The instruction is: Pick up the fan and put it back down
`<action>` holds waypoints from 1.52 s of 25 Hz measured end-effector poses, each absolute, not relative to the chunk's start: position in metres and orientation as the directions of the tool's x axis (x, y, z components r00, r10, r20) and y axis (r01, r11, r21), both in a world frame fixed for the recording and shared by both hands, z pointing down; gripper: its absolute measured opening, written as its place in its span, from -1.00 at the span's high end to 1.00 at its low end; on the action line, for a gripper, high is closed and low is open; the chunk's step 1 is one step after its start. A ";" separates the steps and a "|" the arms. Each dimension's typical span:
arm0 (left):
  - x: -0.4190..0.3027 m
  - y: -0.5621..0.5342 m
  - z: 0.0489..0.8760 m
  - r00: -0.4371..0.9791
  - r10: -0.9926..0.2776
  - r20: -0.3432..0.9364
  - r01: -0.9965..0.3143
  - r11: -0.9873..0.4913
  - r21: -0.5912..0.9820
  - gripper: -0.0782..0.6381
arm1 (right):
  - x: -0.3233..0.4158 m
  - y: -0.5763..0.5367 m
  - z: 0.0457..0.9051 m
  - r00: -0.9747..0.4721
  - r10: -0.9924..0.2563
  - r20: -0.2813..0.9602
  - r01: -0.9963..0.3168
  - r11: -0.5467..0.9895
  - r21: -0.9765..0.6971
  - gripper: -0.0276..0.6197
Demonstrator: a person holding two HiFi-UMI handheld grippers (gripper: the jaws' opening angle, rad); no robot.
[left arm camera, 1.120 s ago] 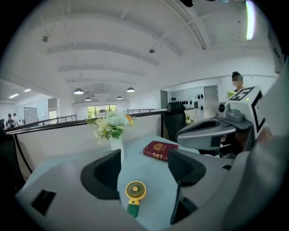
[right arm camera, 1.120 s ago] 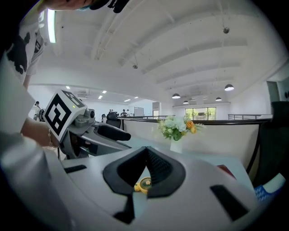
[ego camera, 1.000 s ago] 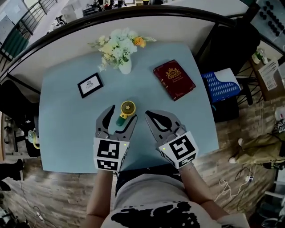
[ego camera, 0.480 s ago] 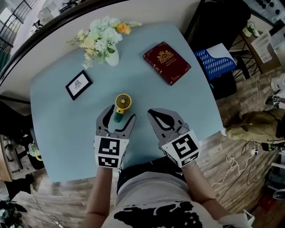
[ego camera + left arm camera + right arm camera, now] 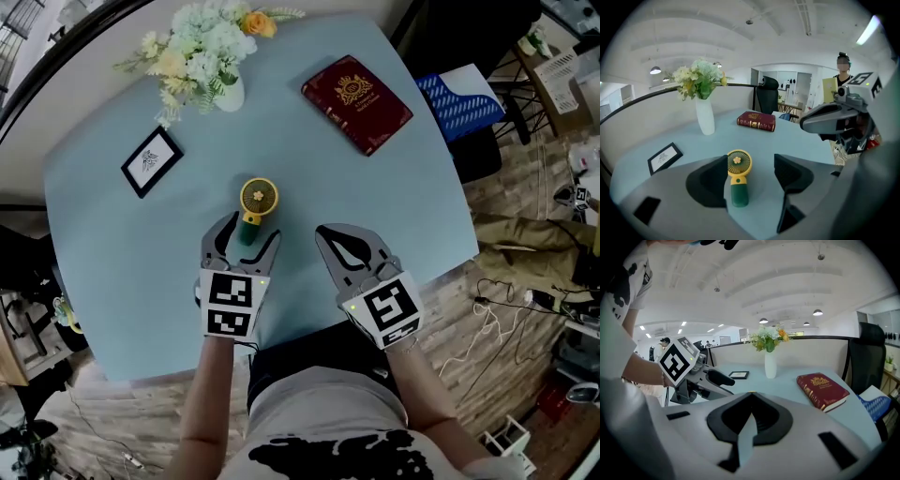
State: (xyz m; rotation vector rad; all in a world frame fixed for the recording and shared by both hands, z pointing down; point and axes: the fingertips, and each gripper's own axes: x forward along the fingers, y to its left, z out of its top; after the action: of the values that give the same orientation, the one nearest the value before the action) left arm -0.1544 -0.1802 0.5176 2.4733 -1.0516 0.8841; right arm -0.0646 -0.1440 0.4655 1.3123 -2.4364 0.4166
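Observation:
A small hand fan with a yellow round head (image 5: 259, 197) and a dark green handle lies flat on the light blue table (image 5: 131, 262), head pointing away from me. My left gripper (image 5: 249, 231) is open, its jaws low on either side of the handle and not touching it. In the left gripper view the fan (image 5: 738, 165) lies closer to the left jaw of the left gripper (image 5: 751, 165). My right gripper (image 5: 326, 234) hovers to the right of the fan, shut and holding nothing; its own view shows the right gripper (image 5: 751, 397) with tips together.
A white vase of flowers (image 5: 225, 89) stands at the back, a black picture frame (image 5: 151, 160) lies at the left, a red book (image 5: 357, 90) at the back right. A blue bin (image 5: 459, 89) and a dark chair sit off the table's right edge. A person (image 5: 843, 70) stands far off.
The head view has swung, so the table sits differently in frame. The left gripper has edged forward along the fan's handle. The right gripper stays shut beside it.

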 end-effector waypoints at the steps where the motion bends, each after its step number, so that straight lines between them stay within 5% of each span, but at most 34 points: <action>1: -0.155 -0.180 0.523 0.540 -0.530 0.654 -0.731 -0.681 0.052 -0.12 | -0.065 -0.145 0.471 -0.516 -0.740 0.432 -0.843 0.529 -0.100 0.90; 19: -0.167 -0.203 0.614 0.413 -0.466 0.783 -0.764 -0.645 0.019 -0.10 | -0.084 -0.156 0.532 -0.610 -0.616 0.499 -0.769 0.613 -0.183 0.90; 24: -0.170 -0.207 0.622 0.377 -0.481 0.791 -0.787 -0.617 -0.001 0.07 | -0.081 -0.166 0.535 -0.610 -0.619 0.494 -0.770 0.611 -0.185 0.90; 38: -0.167 -0.203 0.633 0.372 -0.476 0.797 -0.797 -0.603 0.012 0.15 | -0.078 -0.165 0.531 -0.600 -0.641 0.478 -0.785 0.588 -0.196 0.90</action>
State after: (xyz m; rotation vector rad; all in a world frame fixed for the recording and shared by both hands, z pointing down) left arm -0.1672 -0.2026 0.6334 2.2409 -1.1066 1.1060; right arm -0.0778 -0.1653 0.5309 1.1533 -2.4629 0.5569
